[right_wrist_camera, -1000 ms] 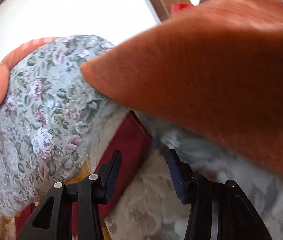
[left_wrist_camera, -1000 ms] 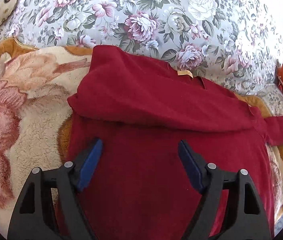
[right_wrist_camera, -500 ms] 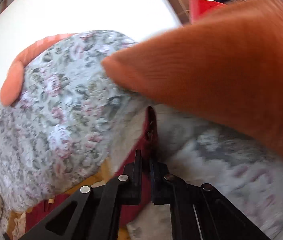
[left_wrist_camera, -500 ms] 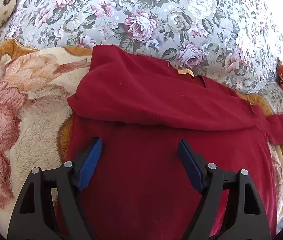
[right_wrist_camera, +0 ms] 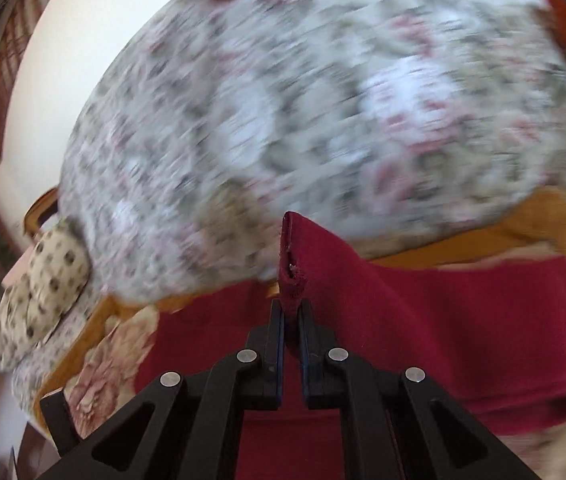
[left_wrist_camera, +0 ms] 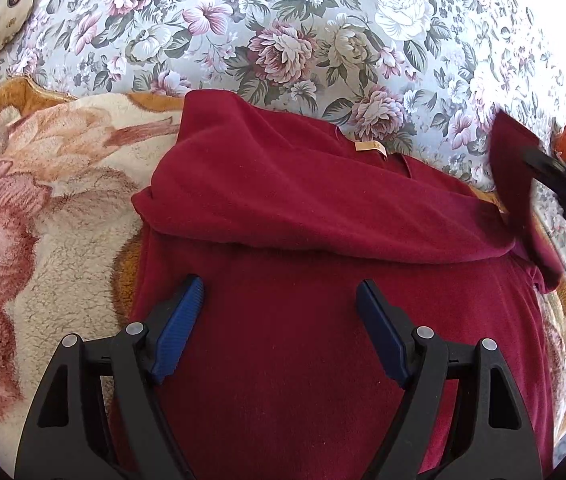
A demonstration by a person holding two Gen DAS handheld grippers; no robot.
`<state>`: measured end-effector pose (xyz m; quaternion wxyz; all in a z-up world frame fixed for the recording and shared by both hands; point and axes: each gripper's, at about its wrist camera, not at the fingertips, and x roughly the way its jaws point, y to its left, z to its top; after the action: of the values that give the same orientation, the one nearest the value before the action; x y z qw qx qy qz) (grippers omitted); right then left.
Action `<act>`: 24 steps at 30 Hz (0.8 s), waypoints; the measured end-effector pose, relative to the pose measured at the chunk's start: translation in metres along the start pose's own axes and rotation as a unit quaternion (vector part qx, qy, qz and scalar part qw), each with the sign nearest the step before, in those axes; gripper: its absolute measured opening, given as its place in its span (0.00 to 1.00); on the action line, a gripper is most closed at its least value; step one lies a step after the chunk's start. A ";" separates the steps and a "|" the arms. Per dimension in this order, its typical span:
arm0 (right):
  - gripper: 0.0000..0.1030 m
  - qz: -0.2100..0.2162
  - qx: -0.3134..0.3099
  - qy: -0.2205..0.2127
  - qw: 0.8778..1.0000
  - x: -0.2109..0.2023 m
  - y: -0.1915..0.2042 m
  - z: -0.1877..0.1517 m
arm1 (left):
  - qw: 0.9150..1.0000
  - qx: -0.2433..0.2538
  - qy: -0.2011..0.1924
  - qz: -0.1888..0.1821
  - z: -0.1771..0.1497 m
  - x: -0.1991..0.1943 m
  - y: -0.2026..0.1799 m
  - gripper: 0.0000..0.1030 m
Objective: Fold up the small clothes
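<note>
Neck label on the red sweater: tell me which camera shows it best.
The left wrist view. There the tan neck label lies sharp and unobstructed at the collar of the red sweater, beyond the open left gripper. The right wrist view shows no label, only the sleeve cuff pinched by the right gripper against a blurred background.

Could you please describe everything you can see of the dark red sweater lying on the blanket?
The sweater is dark red, soft and fleecy-looking, with a small tan label at the neck. It lies flat on a cream floral blanket, one sleeve already folded across the chest. The right gripper has its jaws shut on the other sleeve's cuff, lifting it. The left gripper hovers open over the body.
</note>
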<state>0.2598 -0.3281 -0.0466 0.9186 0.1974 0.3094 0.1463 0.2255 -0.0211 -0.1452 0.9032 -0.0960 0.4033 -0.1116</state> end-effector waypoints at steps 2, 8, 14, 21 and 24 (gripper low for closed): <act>0.05 0.019 -0.025 0.022 0.999 0.031 0.036 -0.009 | 1.000 -0.004 -0.002 -0.005 0.000 0.000 0.002 0.77; 0.05 0.052 -0.070 0.084 0.993 0.087 0.093 -0.039 | 1.000 -0.007 -0.005 -0.009 0.000 -0.001 0.003 0.77; 0.05 0.051 -0.054 0.103 0.992 0.106 0.092 -0.046 | 1.000 -0.007 -0.006 -0.009 0.000 -0.002 0.003 0.77; 0.22 0.020 -0.061 0.170 0.983 0.125 0.092 -0.056 | 1.000 -0.005 -0.003 -0.006 0.001 -0.003 0.002 0.77; 0.25 0.035 -0.050 0.158 0.986 0.098 0.086 -0.052 | 1.000 0.000 -0.004 -0.009 0.004 -0.012 -0.004 0.77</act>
<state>0.2897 -0.1999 -0.0951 0.8615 0.1366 0.4356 0.2224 0.2200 -0.0213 -0.1326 0.9037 -0.1000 0.3989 -0.1195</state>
